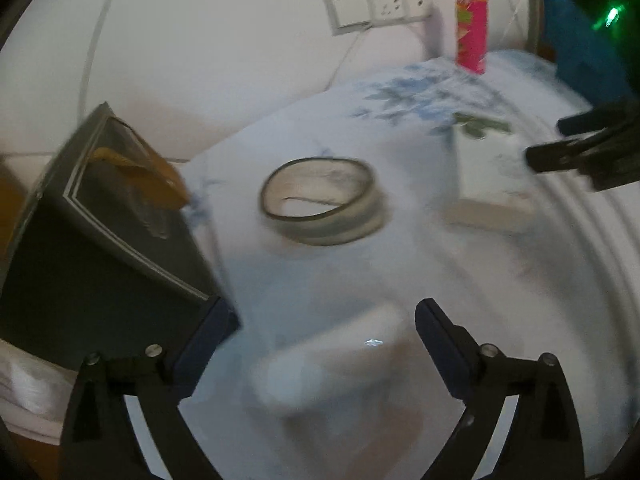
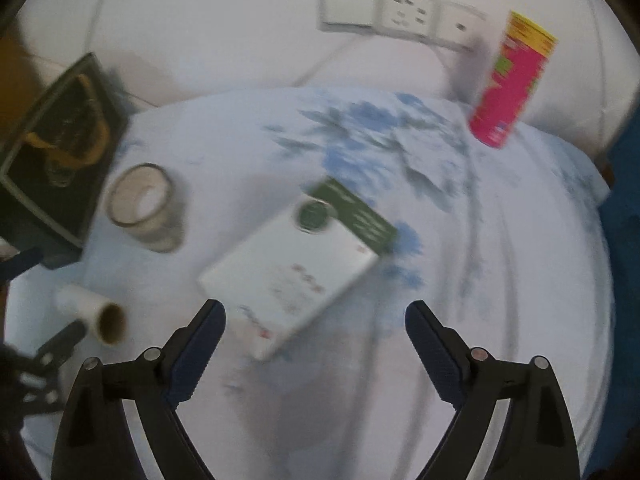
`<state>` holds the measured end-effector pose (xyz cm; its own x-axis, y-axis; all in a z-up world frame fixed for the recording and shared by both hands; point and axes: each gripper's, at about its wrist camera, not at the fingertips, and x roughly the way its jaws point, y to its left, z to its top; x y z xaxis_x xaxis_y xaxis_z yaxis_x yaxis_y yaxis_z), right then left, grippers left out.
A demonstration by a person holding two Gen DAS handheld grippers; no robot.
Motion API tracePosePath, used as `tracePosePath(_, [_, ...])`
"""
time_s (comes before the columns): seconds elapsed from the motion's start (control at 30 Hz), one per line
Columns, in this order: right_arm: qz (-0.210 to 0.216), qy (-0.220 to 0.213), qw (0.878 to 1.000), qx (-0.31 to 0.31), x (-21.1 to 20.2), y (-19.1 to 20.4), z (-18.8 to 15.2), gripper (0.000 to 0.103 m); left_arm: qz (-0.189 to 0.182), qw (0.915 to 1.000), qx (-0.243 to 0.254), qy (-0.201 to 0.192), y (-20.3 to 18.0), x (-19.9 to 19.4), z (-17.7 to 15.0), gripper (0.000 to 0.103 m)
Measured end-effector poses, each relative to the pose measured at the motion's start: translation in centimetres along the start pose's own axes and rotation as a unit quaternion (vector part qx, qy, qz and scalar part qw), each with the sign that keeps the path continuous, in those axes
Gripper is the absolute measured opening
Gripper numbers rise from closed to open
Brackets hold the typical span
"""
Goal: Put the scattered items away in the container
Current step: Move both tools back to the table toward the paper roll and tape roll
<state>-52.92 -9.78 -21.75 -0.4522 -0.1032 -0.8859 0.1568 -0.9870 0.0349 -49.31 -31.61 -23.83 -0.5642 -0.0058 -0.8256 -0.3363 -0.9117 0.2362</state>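
- Dark, box-shaped container [image 1: 100, 216] sits ahead and to the left of the left gripper [image 1: 326, 320], its open top showing a tan strap inside; its near corner is just beside the gripper's left finger.
- Between the spread jaws of the left gripper, with nothing pinched, a blurred white roll [image 1: 332, 356] lies on the cloth just below the fingertips.
- Straight ahead of that gripper lies a ring of tape [image 1: 322, 200], flat on the pale blue floral cloth [image 1: 312, 280].
- Ahead of the right gripper [image 2: 316, 316], whose jaws are likewise spread and empty, lies a white flat box with a green end [image 2: 296, 268], its near corner close to the left finger.
- To that gripper's left are the white roll with its cardboard core [image 2: 92, 312], the tape ring [image 2: 144, 204] and the container [image 2: 56, 164].
- Far ahead to the right stands a pink and yellow tube [image 2: 512, 84], near a wall socket panel [image 2: 400, 12].
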Motion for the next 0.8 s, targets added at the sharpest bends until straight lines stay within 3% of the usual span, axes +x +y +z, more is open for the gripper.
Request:
tracePosePath(0.1, [0.029,-0.005,1.000,0.000,0.5,1.2,0.6,0.093,-0.003,0.9999,-0.009,-0.007,0.5,1.4,0.3,0.097])
tracePosePath(0.3, [0.056,-0.001,0.998,-0.011,1.1,2.7,0.7,0.093,-0.066,0.9944,-0.079,0.025,1.6,0.7,-1.7,0.096])
tracePosePath(0.5, [0.102,0.019,0.994,-0.040,1.6,5.8,-0.5,0.093,-0.040,0.9904,-0.126,0.039,1.9,-0.6,-5.7,0.096])
tracePosePath(0.57, [0.108,0.027,0.993,-0.043,1.8,6.6,-1.0,0.086,-0.040,0.9876,-0.146,0.043,2.0,-0.7,-6.2,0.096])
tracePosePath(0.8, [0.084,0.022,0.996,-0.029,0.8,5.6,-1.2,0.082,-0.042,0.9843,-0.171,0.009,0.3,-2.0,-3.2,0.096])
